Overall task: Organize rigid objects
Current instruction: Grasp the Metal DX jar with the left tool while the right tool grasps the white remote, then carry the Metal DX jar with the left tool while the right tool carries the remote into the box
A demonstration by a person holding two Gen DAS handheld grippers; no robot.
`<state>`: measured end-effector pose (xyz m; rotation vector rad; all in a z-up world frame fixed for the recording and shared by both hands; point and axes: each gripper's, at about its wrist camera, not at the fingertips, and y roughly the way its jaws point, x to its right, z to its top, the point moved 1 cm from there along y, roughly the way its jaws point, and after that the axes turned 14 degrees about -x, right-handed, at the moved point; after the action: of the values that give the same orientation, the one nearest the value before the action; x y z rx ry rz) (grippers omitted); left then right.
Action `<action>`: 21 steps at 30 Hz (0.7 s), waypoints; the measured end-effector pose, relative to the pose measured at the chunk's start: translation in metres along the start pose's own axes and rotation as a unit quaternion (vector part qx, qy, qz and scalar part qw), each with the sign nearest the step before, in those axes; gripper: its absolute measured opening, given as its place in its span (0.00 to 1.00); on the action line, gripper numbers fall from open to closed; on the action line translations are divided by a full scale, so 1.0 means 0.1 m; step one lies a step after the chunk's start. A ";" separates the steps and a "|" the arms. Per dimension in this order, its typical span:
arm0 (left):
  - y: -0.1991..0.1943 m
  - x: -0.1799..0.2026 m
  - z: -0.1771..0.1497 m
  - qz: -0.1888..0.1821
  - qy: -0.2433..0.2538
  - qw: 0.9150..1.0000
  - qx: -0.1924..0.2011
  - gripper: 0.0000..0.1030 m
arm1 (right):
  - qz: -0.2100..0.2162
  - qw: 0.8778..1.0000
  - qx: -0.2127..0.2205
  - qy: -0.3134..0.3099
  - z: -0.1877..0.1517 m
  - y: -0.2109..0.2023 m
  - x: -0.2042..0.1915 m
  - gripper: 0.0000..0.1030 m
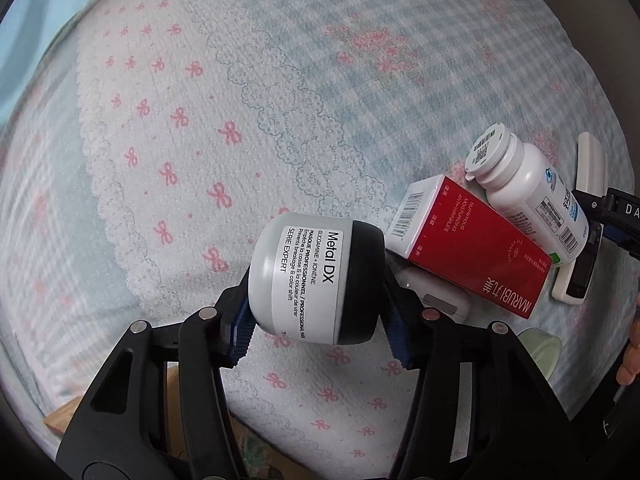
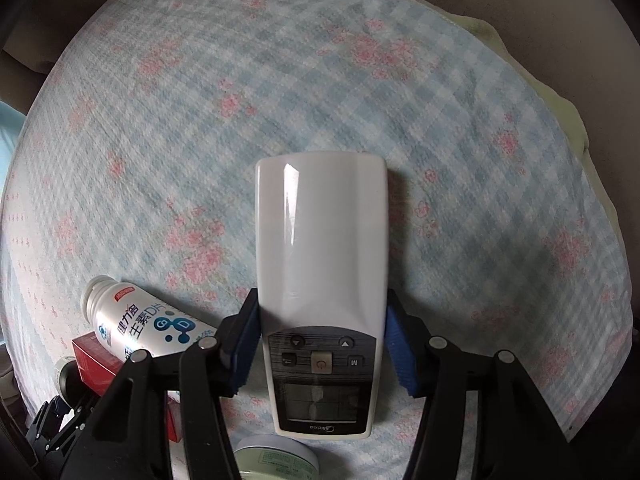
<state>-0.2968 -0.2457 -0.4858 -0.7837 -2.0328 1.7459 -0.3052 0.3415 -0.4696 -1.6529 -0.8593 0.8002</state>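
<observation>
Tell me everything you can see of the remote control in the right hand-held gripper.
The remote control is a glossy off-white plastic slab with rounded corners. Its dark panel holds arrow buttons, a power button, an M button and a blank grey screen, nearest the camera. The right hand-held gripper clamps it from both sides, blue pads pressing its edges beside the buttons. It appears lifted off the checked bedspread, its plain end pointing away.

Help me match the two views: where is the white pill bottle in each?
Left wrist: pill bottle at right edge, leaning on the red box.
Right wrist: lower left, lying across the box.
Shared landmark: the red box.
</observation>
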 end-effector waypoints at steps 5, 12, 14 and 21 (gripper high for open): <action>-0.10 -0.03 -0.08 -0.007 -0.012 1.000 0.010 0.48 | 0.016 1.000 0.009 0.001 -0.10 -0.13 0.17 0.51; -0.31 -0.11 -0.25 -0.024 -0.035 0.999 0.029 0.47 | 0.037 0.999 0.028 0.000 -0.25 -0.40 0.43 0.51; -0.41 -0.14 -0.31 -0.030 -0.039 0.998 0.036 0.47 | 0.042 0.999 0.034 -0.001 -0.30 -0.50 0.49 0.51; -1.00 -0.08 -0.47 -0.044 -0.056 0.995 0.072 0.46 | 0.062 0.996 0.061 -0.021 -0.54 -1.02 0.56 0.51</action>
<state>-0.2809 -0.2222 -0.3783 -0.5544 -1.9519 1.8995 -0.2451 0.3814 -0.3633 -1.5970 -0.7281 0.9577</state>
